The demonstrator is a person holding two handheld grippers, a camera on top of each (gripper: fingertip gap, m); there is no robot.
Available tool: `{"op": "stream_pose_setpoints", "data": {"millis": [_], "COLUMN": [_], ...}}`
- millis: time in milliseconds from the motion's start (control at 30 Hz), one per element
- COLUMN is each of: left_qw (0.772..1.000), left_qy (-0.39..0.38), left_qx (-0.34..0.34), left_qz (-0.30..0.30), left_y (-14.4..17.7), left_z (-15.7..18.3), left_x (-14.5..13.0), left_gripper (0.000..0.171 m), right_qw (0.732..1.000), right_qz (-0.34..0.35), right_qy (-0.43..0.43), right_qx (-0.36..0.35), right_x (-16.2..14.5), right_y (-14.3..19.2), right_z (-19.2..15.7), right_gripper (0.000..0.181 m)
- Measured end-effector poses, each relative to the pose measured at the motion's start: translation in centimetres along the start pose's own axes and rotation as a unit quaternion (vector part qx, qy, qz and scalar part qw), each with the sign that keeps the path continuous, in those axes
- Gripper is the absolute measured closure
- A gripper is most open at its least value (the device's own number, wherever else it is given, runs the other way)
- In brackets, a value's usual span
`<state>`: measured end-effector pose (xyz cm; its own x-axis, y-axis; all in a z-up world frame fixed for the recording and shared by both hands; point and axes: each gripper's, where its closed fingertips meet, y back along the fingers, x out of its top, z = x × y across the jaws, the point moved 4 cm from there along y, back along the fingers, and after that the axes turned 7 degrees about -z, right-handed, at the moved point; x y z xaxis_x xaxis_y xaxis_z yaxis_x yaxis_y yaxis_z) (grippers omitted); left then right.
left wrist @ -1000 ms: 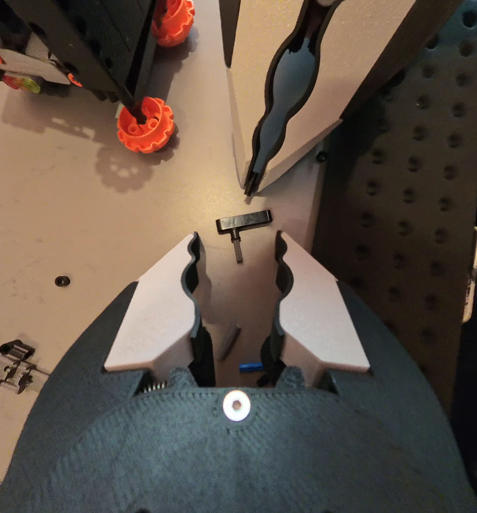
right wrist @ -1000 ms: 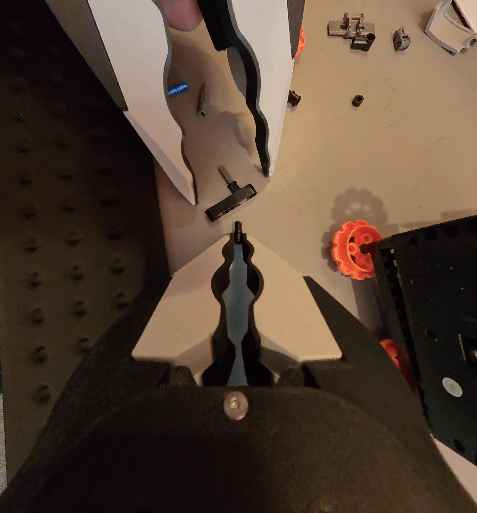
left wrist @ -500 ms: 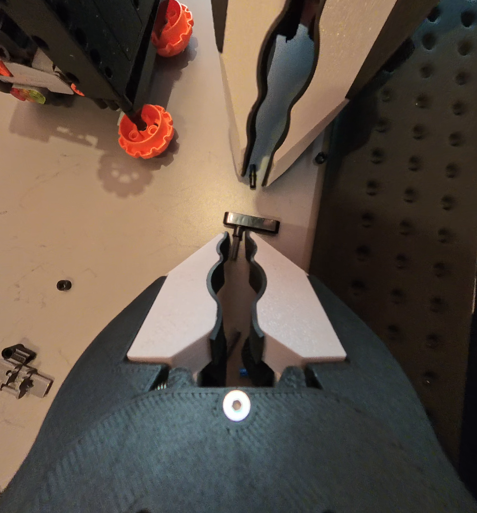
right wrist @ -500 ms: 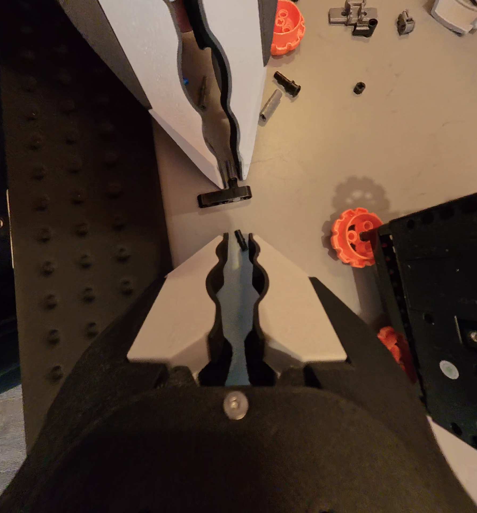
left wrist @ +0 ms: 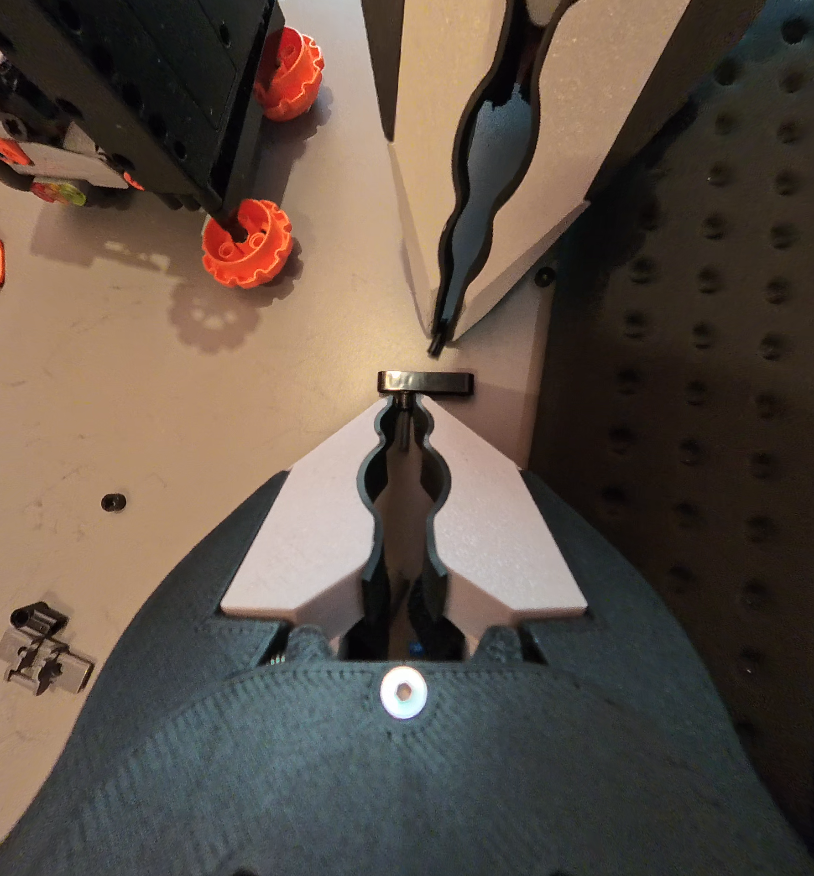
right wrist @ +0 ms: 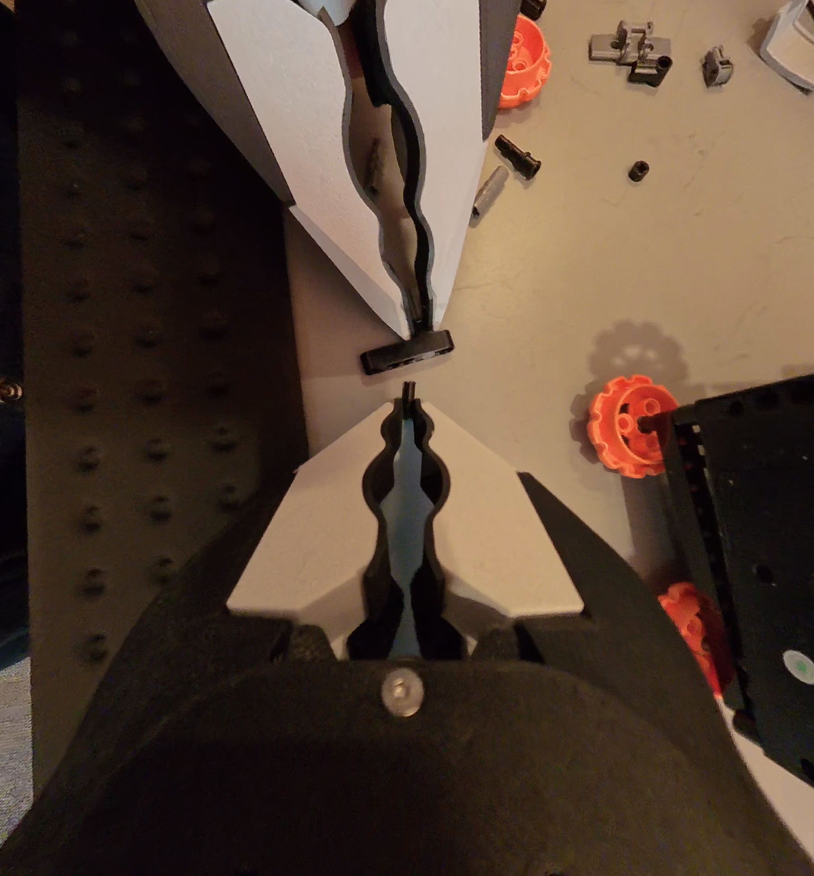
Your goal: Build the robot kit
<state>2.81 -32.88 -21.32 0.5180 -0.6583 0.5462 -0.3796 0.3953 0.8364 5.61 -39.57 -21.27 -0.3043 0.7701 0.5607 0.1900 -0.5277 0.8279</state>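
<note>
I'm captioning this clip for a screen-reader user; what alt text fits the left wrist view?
The left gripper is shut on the thin stem of a black T-shaped piece over a tan table. The right gripper faces it, pinching a small black pin. A black block model with orange wheels sits upper left.

Perforated plate (left wrist: 703,426) blocks right; wheeled block (left wrist: 125,95) left-fwd.

The black block vehicle (left wrist: 125,85) is cut off by the edge (its far wheels hidden).
</note>
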Motion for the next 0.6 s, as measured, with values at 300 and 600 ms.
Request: {"op": "stream_pose_setpoints", "data": {"millis": [300,600], "left_qw": [1.000,0.998], "left_qy": [-0.014,-0.025], "left_qx": [0.016,0.055], "left_qz": [0.010,0.020], "left_y": [-0.08,-0.10], "left_z": [0.13,0.27], "left_x": [0.04,0.05], "left_gripper": [0.166,0.166], "right_qw": [1.000,0.999], "right_qz": [0.022,0.024], "right_qy": [0.005,0.037], "right_qx": [0.006,0.006], "right_x": [0.46,0.70], "right_y": [-0.37,-0.58], "right_z": [-0.68,-0.84], "right_gripper": [0.181,0.181]}}
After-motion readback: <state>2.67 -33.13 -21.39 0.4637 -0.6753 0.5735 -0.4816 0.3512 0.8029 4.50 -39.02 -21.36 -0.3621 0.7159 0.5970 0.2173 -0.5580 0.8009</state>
